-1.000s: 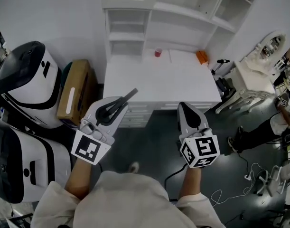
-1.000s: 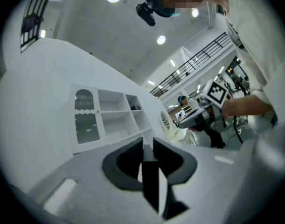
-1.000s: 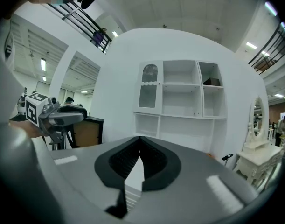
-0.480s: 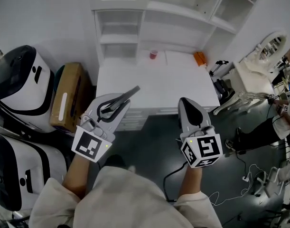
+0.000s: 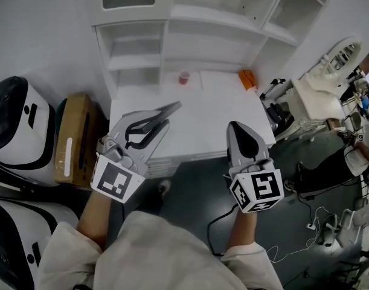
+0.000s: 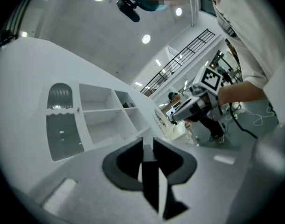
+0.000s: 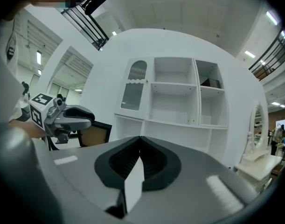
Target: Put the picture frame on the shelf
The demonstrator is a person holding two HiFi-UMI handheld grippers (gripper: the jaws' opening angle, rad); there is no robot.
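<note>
The left gripper [image 5: 157, 123] is clamped on the dark picture frame [image 5: 172, 107], holding it edge-on in front of the white shelf unit [image 5: 214, 17]. The right gripper [image 5: 240, 132], also before the shelf unit, has its jaws pressed together on nothing.

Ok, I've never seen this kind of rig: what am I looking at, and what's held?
No robot: a person holds a gripper in each hand. One picture comes from a head camera looking down; the other two from cameras riding on each gripper, looking along its jaws. The left gripper is shut on a dark picture frame; the right gripper is shut, empty. On the white desk below the shelves sit a red cup and an orange item.
</note>
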